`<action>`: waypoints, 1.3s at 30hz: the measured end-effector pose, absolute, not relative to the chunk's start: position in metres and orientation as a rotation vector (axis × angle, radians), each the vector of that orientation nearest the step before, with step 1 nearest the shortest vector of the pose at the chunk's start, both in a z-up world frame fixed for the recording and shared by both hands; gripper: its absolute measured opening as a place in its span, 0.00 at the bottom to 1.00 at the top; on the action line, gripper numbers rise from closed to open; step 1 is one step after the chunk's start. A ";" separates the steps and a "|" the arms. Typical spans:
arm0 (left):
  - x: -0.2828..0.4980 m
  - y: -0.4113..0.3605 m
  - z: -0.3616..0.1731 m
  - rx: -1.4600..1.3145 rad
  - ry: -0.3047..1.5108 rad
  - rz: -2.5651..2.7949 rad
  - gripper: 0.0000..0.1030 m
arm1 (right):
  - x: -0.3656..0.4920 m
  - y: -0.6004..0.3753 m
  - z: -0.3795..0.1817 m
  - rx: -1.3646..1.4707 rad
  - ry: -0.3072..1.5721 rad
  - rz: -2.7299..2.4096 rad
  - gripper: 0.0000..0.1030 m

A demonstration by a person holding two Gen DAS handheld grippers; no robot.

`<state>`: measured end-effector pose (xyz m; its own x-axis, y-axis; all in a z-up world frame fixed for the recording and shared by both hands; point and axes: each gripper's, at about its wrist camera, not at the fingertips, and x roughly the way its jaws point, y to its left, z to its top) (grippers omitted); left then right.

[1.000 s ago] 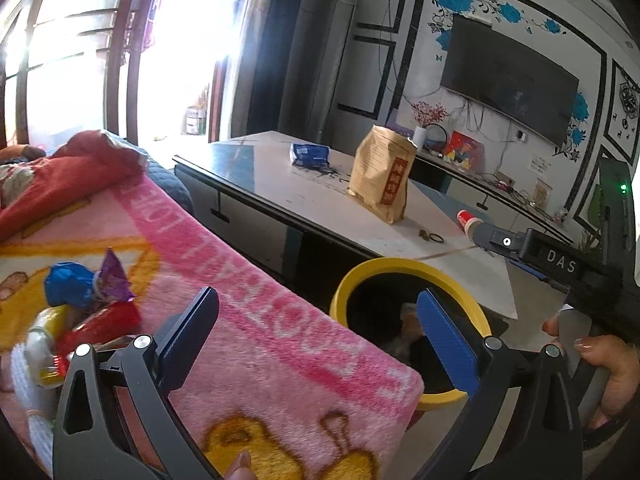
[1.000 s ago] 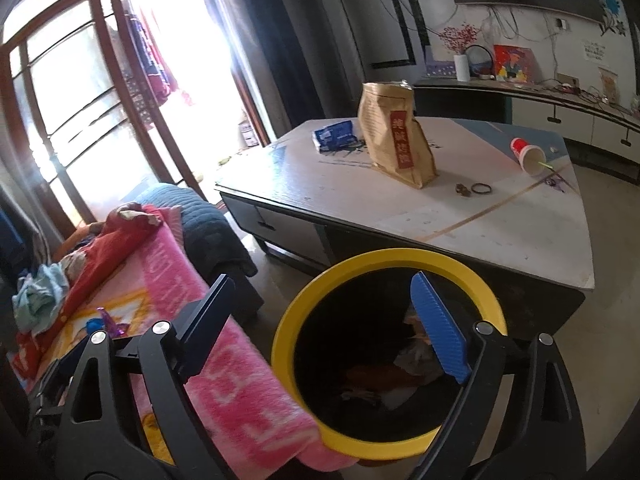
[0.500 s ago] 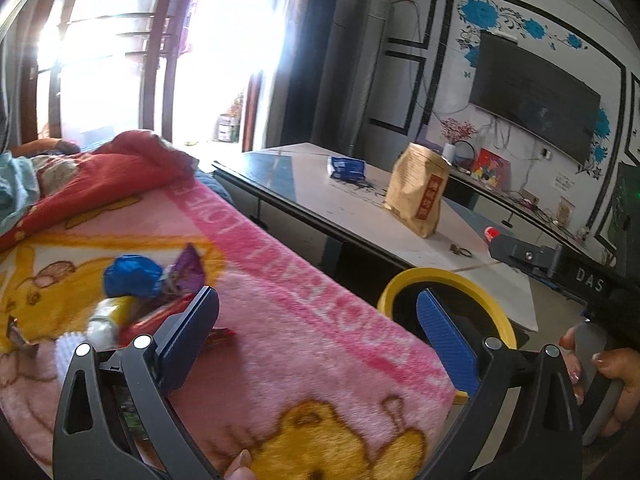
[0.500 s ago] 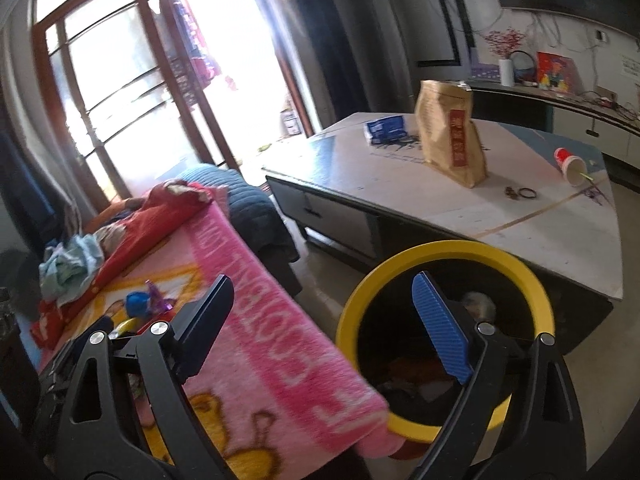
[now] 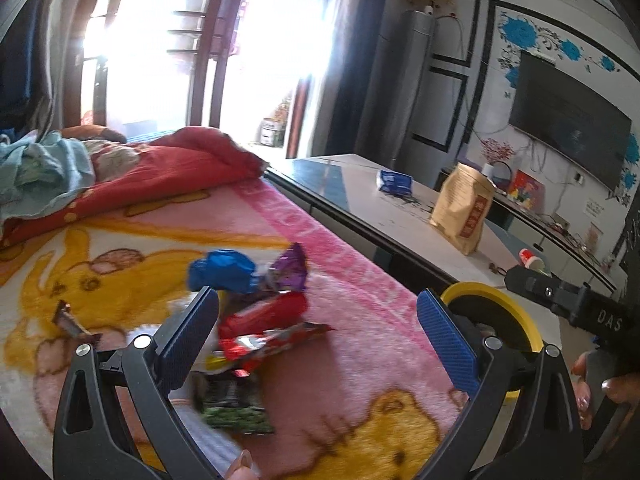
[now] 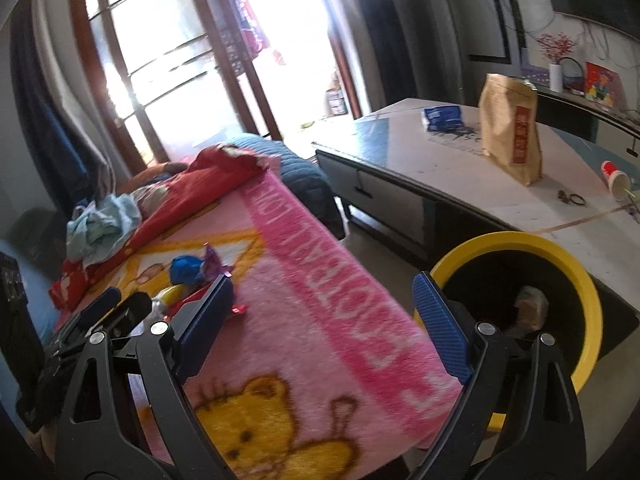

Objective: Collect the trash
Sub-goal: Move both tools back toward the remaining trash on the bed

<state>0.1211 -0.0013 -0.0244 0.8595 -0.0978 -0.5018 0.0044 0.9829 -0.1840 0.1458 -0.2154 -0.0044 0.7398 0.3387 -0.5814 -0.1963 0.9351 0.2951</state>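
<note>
Trash pile on the pink blanket (image 5: 352,320): red foil wrapper (image 5: 260,318), blue crumpled wrapper (image 5: 222,272), purple wrapper (image 5: 290,270), a dark green packet (image 5: 236,404) and a small brown wrapper (image 5: 66,318) lying apart from the rest. All judged very light, thin, crinkly film; soft, not fragile, likely slick on the foil faces, and apt to slide or spring out of a shallow pinch. Best hold judged to be across a bunched or folded part of the red foil wrapper, pads well over the edge, pressing slightly into the plush blanket. Left gripper (image 5: 318,340) stands wide open, nothing held; the red foil wrapper lies between its fingers, close to the left finger, the blue and purple ones just beyond the tips, the green packet nearer, low in the gap. Contact between finger and wrapper cannot be settled, the view being blurred there. Right gripper (image 6: 324,320) also wide open and empty; relative to the red foil wrapper it sits off to the right, over bare blanket. Yellow-rimmed bin (image 6: 560,256) stands beside the blanket's edge, well to the right of the red foil wrapper, some trash already inside.
</note>
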 end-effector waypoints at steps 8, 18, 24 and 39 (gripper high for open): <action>0.111 0.039 -0.027 -0.187 0.543 0.024 0.94 | 0.150 -0.174 -0.011 0.189 0.712 0.361 0.80; 0.097 0.081 -0.043 -0.209 0.596 0.089 0.94 | 0.167 -0.129 -0.031 0.165 0.777 0.382 0.80; 0.090 0.090 -0.056 -0.227 0.630 0.074 0.93 | 0.180 -0.097 -0.046 0.136 0.810 0.358 0.80; 0.092 0.107 -0.091 -0.405 0.731 -0.012 0.79 | 0.201 -0.068 -0.084 0.218 0.935 0.350 0.64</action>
